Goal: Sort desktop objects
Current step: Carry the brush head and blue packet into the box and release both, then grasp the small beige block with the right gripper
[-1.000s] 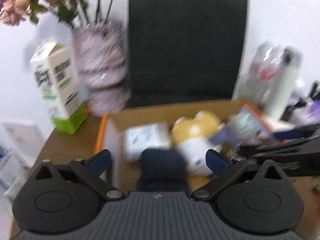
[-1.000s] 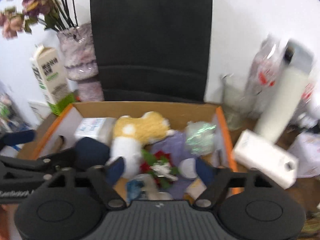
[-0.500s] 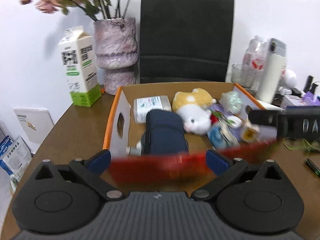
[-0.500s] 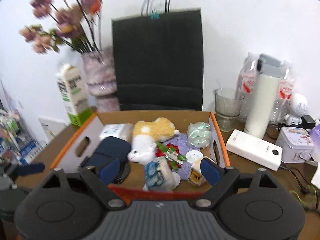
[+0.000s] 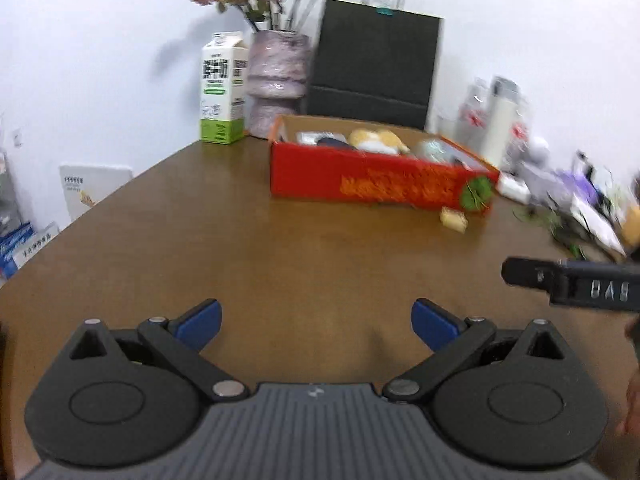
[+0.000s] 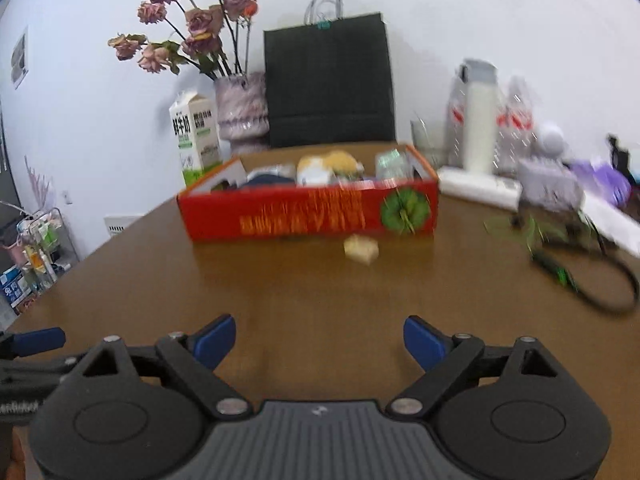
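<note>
Left gripper (image 5: 316, 318): fingers (image 5: 199, 319) spread wide, holding nothing, above the near edge of the brown worktop (image 5: 248, 248).
Right gripper (image 6: 319, 336): fingers (image 6: 423, 341) likewise spread and bare, above the same near edge.
Small yellowish block (image 6: 361, 249): lay on the worktop just beside the front wall of the red box (image 6: 308, 216), toward its right end.
Red box: stood toward the far edge of the worktop, open-topped, containing a yellow-and-white plush toy (image 6: 328, 164), a dark blue item (image 6: 266, 180) and other blurred articles.
Behind the box, by the far edge: milk carton (image 6: 196, 136), vase of dried roses (image 6: 240, 108), black paper bag (image 6: 330, 82).
Right edge of the worktop: white bottle (image 6: 478, 128), white flat box (image 6: 480, 188), dark cable (image 6: 600, 280), blurred.
</note>
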The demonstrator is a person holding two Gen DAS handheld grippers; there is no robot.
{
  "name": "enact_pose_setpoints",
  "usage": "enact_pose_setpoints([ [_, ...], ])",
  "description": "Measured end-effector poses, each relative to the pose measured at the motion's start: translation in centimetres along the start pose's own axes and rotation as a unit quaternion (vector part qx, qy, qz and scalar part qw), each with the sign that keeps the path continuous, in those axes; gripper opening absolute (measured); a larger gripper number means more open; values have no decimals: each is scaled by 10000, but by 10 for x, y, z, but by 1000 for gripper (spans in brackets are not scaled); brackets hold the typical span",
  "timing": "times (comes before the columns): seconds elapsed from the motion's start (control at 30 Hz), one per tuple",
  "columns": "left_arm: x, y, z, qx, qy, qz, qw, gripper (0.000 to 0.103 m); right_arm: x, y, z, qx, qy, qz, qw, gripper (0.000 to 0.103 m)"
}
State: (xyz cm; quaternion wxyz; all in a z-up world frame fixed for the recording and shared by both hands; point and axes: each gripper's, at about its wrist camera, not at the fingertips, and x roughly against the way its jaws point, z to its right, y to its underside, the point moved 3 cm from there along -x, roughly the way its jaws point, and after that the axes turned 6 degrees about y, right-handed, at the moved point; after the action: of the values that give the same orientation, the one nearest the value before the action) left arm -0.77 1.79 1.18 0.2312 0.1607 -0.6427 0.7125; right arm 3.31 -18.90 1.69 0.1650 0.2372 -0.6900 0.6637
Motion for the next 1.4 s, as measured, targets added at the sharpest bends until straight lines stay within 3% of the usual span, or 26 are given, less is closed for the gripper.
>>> enact_pose_setpoints([
  [0.07,7,15,3,-109,-33,-219,9997,103,12,16,3,-60,111,-69,9999,92],
  [0.3,17,20,20,-340,306,-241,9987,103,47,50,0,295,218,9,9993,93],
  [0.4,15,17,24,-417,324,-228,9983,103,48,51,0,443,354,51,9984,93],
  [0.57,8,20,21,-327,340,-368,9982,103,38,46,2,331,190,-21,9993,93],
  [0.8,-25,-12,6,-267,239,-243,9991,103,-8,1,7,1010,155,174,9946,92],
  [0.97,-74,-50,-1,-380,67,-207,9990,103,-71,-39,17,859,6,-9,9963,89],
  [1.03,-94,-65,-5,-244,268,-213,9991,102,-97,-49,19,758,-121,-144,9969,88],
  [1.1,-115,-77,-7,-126,309,-333,9989,96,-124,-57,18,820,-60,-274,9962,82],
  [1.17,-135,-87,-7,-94,247,-384,9989,80,-146,-63,16,938,36,-316,9951,80],
  [1.2,-144,-91,-6,-82,205,-385,9990,76,-155,-66,17,929,38,-371,9950,74],
  [1.23,-153,-95,-6,-26,153,-415,9990,63,-163,-69,17,887,29,-432,9951,68],
  [1.3,-167,-101,-5,47,130,-421,9990,38,-174,-72,18,754,-116,-479,9959,40],
  [1.33,-172,-101,-4,45,142,-411,9990,19,-175,-73,18,740,-128,-461,9961,35],
  [1.37,-174,-100,-3,36,169,-433,9989,11,-176,-73,16,799,-116,-427,9958,34],
  [1.4,-175,-98,-3,54,219,-445,9988,11,-174,-72,13,887,-168,-402,9951,34],
])
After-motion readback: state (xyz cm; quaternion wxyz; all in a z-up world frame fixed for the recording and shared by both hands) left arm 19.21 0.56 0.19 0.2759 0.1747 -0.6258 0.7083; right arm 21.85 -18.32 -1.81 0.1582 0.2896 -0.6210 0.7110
